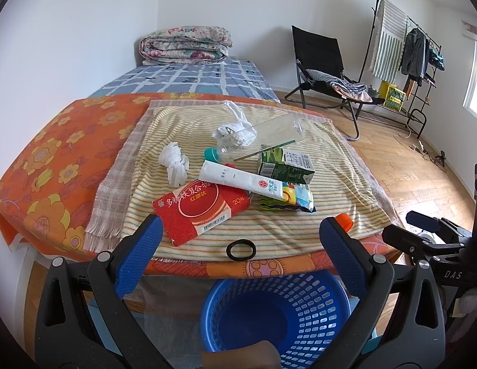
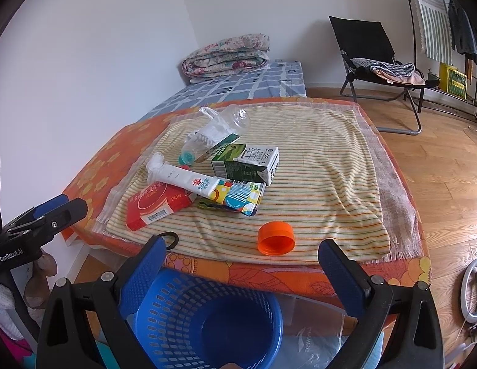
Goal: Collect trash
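Trash lies heaped on a striped cloth [image 1: 300, 224] over the orange-covered table [image 1: 54, 153]: a red box [image 1: 201, 207], a white tube [image 1: 241, 178] lying across it with its long axis running from the far left toward the near right, a green carton [image 1: 284, 169], a colourful wrapper [image 1: 297, 198], a clear bottle [image 1: 257, 141] on its side and crumpled white paper [image 1: 175, 163]. An orange cap [image 2: 276, 237] and a black ring [image 1: 241, 249] sit near the table's front edge. A blue basket [image 1: 275, 316] stands on the floor below that edge. The left hand-held gripper [image 1: 240, 255] and the right hand-held gripper [image 2: 241, 269] hover above the basket, jaws spread wide, holding nothing.
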Available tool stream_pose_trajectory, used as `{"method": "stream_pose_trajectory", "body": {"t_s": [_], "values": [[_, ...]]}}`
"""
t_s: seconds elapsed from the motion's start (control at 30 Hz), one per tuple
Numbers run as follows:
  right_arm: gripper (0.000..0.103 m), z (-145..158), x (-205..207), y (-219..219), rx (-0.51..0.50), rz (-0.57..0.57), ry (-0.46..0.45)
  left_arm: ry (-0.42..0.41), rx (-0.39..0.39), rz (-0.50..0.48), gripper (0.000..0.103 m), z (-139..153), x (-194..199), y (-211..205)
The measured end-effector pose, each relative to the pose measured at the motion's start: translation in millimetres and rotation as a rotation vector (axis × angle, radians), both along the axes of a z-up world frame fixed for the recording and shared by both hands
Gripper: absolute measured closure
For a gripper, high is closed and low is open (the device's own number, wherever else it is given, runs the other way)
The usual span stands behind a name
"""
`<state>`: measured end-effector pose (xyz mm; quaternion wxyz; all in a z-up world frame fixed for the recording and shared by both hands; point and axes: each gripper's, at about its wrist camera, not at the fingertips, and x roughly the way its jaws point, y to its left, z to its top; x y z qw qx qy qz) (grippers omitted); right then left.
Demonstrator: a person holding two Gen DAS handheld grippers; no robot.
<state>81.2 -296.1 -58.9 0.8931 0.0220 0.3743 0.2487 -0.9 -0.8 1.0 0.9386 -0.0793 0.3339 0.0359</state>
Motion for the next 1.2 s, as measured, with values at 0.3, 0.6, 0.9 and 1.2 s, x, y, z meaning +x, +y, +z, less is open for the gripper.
{"method": "stream_pose_trajectory", "body": {"t_s": [0.3, 0.6, 0.9, 1.2], "values": [[0.002, -1.3, -0.5, -0.1, 0.002, 0.005, 0.006, 0.001, -0.001, 0.0, 0.0, -0.1, 0.1, -0.2], [0.002, -1.8, 0.1, 0.6, 0.002, 0.016, 0.014, 0.001, 0.0, 0.0, 0.0, -0.1, 0.4, 0.0], [0.002, -1.9, 0.2, 3.8, 0.001, 0.025, 0.018, 0.005, -0.002, -0.001, 0.0, -0.2, 0.6, 0.1], [0.002, -4.0, 1.9, 4.8, 0.01, 0.025, 0.035, 0.005, -0.002, 0.0, 0.0, -0.4, 1.1, 0.4]]}}
